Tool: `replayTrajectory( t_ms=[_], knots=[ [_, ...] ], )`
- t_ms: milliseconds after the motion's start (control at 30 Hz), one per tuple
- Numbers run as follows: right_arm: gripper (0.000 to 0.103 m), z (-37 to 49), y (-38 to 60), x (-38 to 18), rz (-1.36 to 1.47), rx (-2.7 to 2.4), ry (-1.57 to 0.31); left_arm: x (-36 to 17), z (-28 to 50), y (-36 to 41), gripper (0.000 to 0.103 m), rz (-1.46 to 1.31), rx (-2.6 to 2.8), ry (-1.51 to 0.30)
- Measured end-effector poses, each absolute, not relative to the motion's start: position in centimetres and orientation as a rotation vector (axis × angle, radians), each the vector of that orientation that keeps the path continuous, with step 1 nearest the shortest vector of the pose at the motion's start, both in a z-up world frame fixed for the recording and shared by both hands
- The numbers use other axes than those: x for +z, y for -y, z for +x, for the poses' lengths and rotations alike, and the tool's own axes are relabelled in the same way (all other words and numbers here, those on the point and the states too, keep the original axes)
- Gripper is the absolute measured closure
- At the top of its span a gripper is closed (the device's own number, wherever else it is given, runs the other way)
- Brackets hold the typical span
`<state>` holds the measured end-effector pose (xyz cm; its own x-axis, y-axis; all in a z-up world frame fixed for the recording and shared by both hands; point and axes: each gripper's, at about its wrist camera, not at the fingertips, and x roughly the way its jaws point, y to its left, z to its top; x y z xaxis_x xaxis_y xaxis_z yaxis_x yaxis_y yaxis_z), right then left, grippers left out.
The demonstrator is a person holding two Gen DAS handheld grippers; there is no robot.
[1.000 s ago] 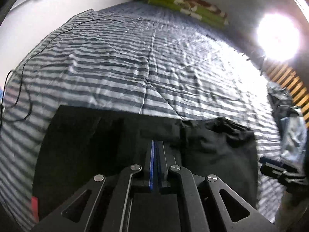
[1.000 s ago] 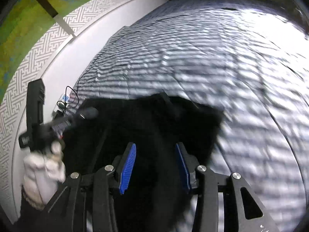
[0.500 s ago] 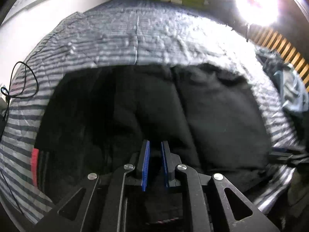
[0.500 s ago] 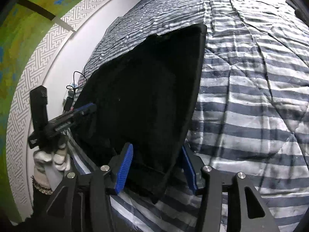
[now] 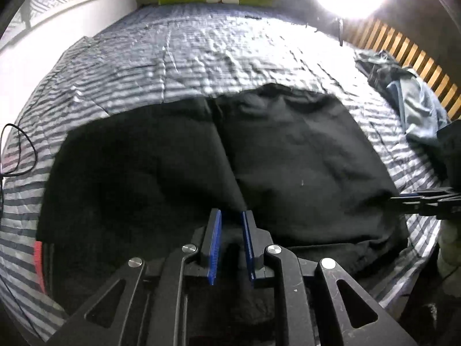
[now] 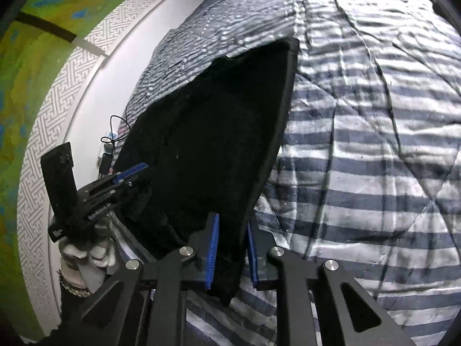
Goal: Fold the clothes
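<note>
Now the black garment [image 5: 219,170] lies flat, stretching far; right gripper [image 6: 230,248] pinches its near-right edge, left gripper [image 5: 232,245] slightly open, both jaws having just moved.

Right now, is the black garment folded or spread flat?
Folded, apparently: the black garment lies on the striped bedcover with one panel lapped over another along a diagonal edge.

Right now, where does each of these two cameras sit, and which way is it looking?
Left wrist: rides the left gripper, looking down over the black garment on the striped bedcover; own jaws below.
Right wrist: rides the right gripper, looking along the garment's right edge, cloth between its jaws; a gloved hand at left.
Shared: garment, bedcover, each other's gripper.
</note>
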<state>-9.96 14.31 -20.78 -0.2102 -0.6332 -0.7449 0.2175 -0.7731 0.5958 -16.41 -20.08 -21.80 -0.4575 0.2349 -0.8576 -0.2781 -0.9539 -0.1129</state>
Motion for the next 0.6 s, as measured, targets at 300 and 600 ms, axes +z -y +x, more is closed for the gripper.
replayTrajectory(
  t_ms=[300,600],
  knots=[
    [0.071,-9.8,-14.7,-21.5,1.546,-2.045,0.488,-22.4,-16.7,20.7,0.087,-1.486,2.417,-0.016],
    [0.096,-10.3,-13.9,-19.5,1.474,-2.013,0.564,-22.2,-16.4,20.9,0.087,-1.487,2.426,-0.005]
  ],
)
